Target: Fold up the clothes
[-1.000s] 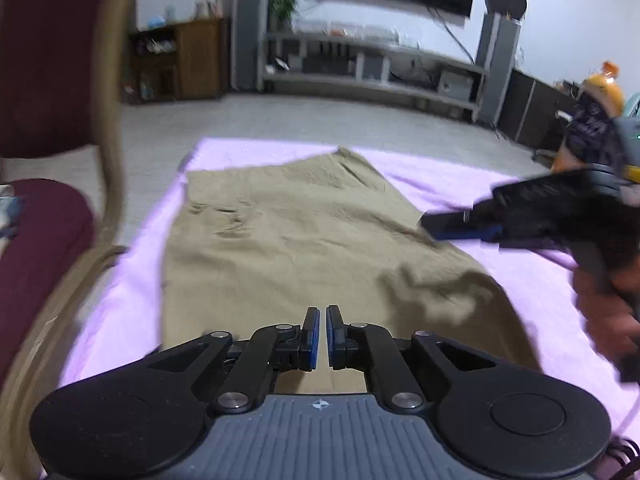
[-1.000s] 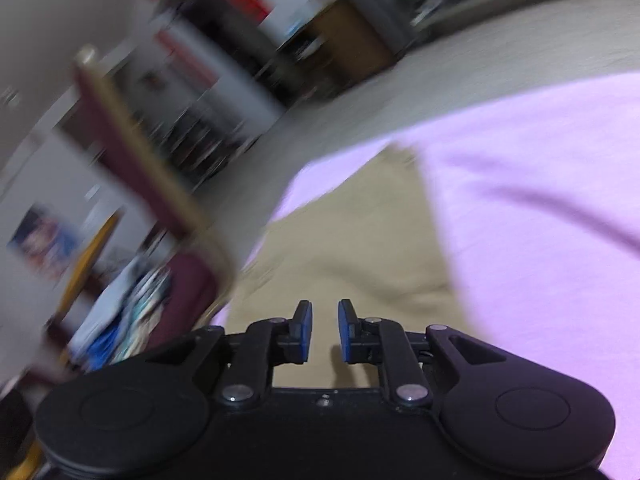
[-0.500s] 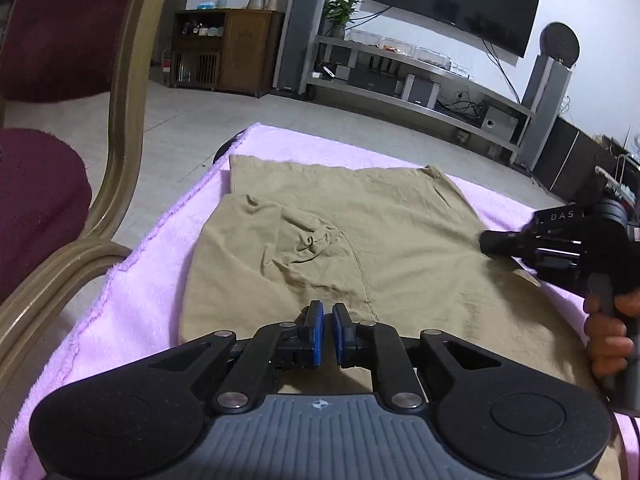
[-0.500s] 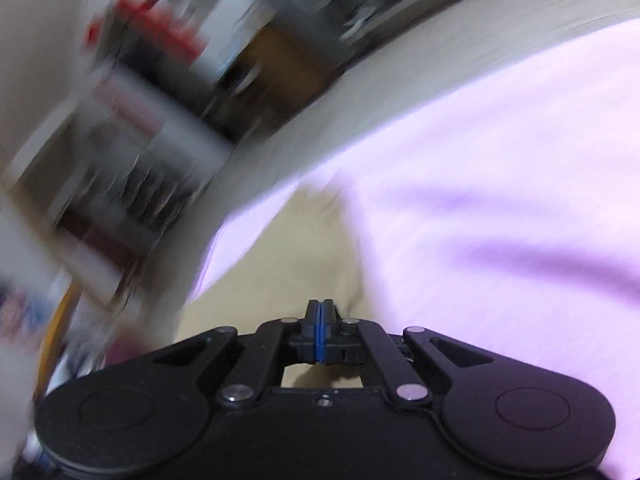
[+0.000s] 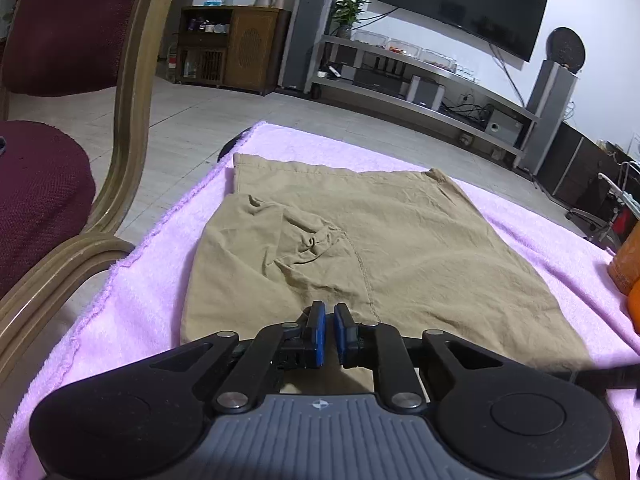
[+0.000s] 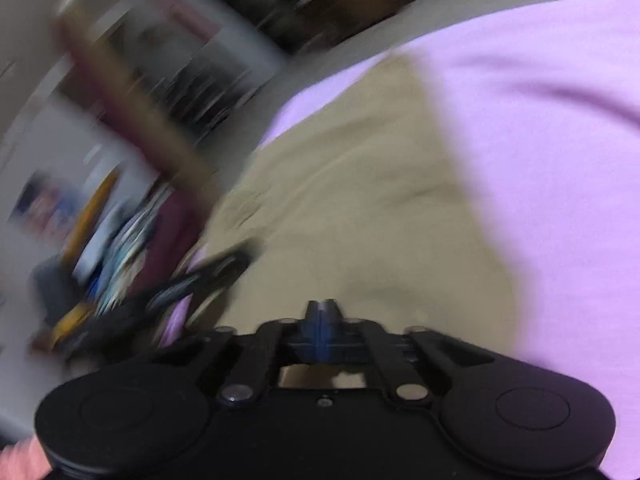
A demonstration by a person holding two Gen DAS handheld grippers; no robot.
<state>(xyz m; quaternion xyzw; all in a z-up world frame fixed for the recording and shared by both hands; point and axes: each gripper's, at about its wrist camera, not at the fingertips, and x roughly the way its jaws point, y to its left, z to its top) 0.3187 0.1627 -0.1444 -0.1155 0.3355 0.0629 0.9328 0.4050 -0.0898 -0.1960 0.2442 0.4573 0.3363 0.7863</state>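
A khaki garment [image 5: 360, 248] lies folded flat on a pink towel [image 5: 132, 300], with a rumpled bunch left of its middle. My left gripper [image 5: 329, 320] hovers over the garment's near edge, its blue pads a narrow gap apart with nothing between them. The right wrist view is motion-blurred. In it, my right gripper [image 6: 322, 308] is shut and empty above the garment [image 6: 360, 208], and the left gripper [image 6: 192, 280] shows as a dark blur at the left.
A maroon chair with a brass frame [image 5: 120, 120] stands close on the left. An orange object [image 5: 630, 264] sits at the towel's right edge. A TV stand [image 5: 400, 80], speakers and a wooden cabinet line the far wall across tiled floor.
My right gripper closed its jaws and swung back out of the left view toward the near edge. My left gripper moved forward a little over the garment, its pads still almost together.
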